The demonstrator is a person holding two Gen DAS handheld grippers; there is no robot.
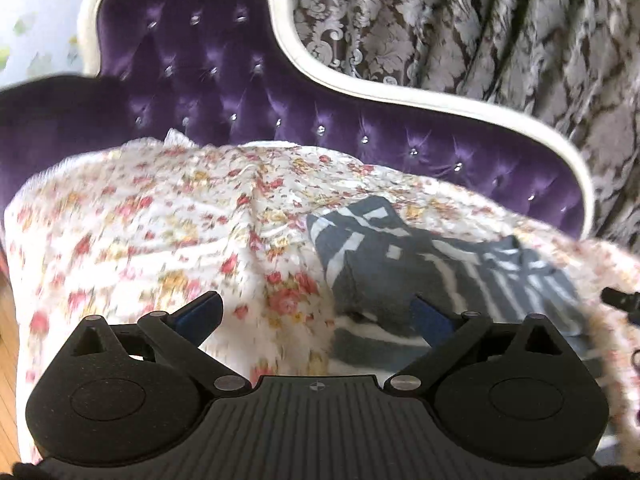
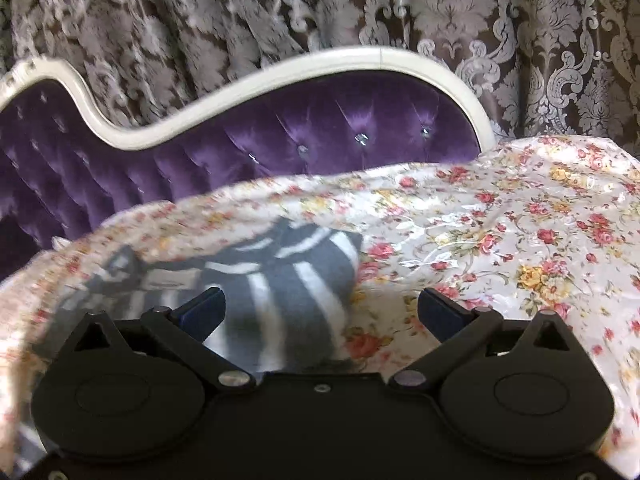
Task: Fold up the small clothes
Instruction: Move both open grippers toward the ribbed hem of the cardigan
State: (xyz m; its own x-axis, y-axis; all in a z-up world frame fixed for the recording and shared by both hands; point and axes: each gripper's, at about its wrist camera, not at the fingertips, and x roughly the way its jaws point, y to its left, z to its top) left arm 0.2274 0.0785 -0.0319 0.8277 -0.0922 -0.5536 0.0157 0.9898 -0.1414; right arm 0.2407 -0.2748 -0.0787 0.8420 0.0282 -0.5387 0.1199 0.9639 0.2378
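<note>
**Striped garment lies between both grippers, neither has hold of it**

Grey-and-white striped garment [image 1: 420,264] sits crumpled on the floral bedspread [image 1: 160,220], partly bunched, no clean fold visible. Cannot tell what kind of garment; both views are motion-blurred.

From my left gripper [image 1: 316,314], the garment lies ahead and to the right, its near edge running under the right-hand finger [image 1: 430,320]. From my right gripper [image 2: 320,312], the same garment [image 2: 280,276] lies ahead and to the left, its near edge under the left-hand finger [image 2: 202,314]. So it sits between the two tools, long axis seemingly running across, left to right, rather than away from me.

Both sets of fingers are spread wide with nothing between them. No grasp on either side.

My read: the right gripper looks slightly nearer, with cloth filling more of its span. Each tool would need to swing inward to pinch an end or corner before any fold can start. Folding not yet begun, as far as I can judge.

Beyond: purple tufted headboard [image 1: 208,80] with white frame, then patterned damask curtain [image 2: 440,8]. A dark tip [image 1: 620,300] at the far right of the left view is probably the other tool.
</note>
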